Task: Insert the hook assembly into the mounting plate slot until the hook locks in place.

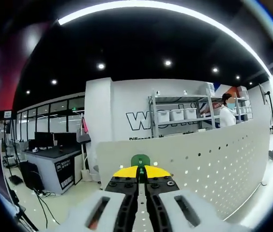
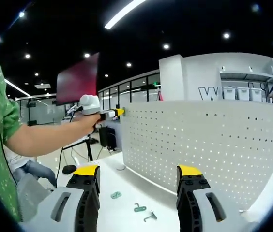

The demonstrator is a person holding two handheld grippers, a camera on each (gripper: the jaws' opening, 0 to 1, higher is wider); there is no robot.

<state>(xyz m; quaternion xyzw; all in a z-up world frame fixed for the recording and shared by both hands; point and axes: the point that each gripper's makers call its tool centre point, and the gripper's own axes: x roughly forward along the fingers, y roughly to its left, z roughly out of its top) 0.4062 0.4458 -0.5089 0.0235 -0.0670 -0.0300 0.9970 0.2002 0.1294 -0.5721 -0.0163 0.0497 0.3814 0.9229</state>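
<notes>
Left tongs: closed on green hook, raised at the top edge of the pegboard for seating. Right tongs: open, empty, above the tabletop, where spare hooks lie near the pegboard's foot.

Left gripper view faces the pegboard closely; right gripper view sees it from farther back

Mounting plate: white perforated panel, stood upright on the table.
Held hook: green, gripped at the panel's top edge.
Loose hooks: laid flat on the table before the panel.
</notes>
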